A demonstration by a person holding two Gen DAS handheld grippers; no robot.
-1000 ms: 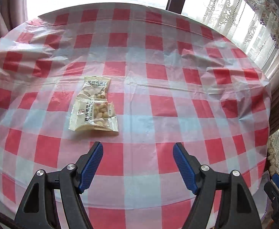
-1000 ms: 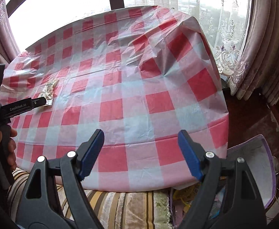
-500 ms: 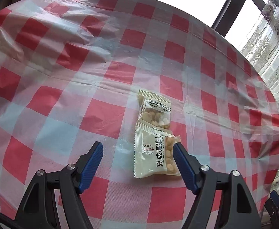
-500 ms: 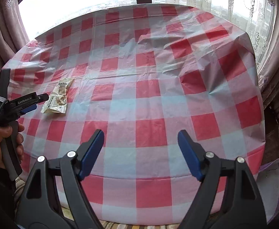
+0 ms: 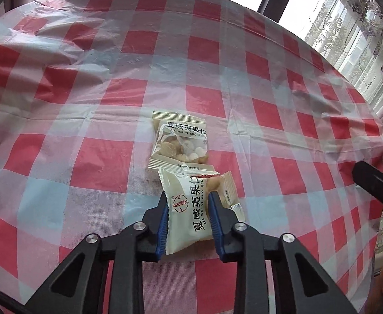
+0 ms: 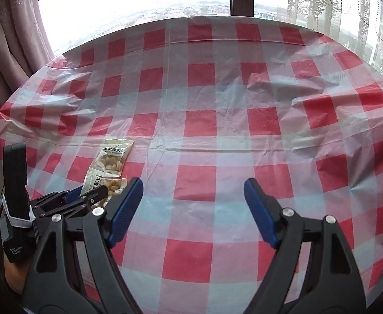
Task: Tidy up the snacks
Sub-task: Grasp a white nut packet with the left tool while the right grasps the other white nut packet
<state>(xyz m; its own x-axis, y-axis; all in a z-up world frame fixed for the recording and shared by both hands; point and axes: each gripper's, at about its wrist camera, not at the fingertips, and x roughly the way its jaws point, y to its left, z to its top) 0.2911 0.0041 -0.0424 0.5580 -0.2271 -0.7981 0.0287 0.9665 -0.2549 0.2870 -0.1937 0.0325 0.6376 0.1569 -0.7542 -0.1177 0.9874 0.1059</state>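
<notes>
We have the left gripper point(image 5: 189, 196) at the near snack packet point(image 5: 199, 209), and its fingers point(image 5: 162, 219) have just been closing: half a second ago they stood wide with the packet lying between them, and now the blue pads press on its two long sides, with the wrapper bulging between them. The packet still rests on the checked worktop point(image 5: 283, 120), not yet lifted. The second snack packet point(image 5: 179, 141) lies just beyond it, its near edge tucked under the held packet's far end, so the two touch.

Our right gripper point(image 6: 192, 204) has swung over the worktop and hovers to the right of the packets, well apart from them, its fingers spread wide and holding nothing.

We judge the grasp made, so the sorting can start: a lift should come next. Since the packets overlap, raising the near one may drag or shift the far one.
</notes>
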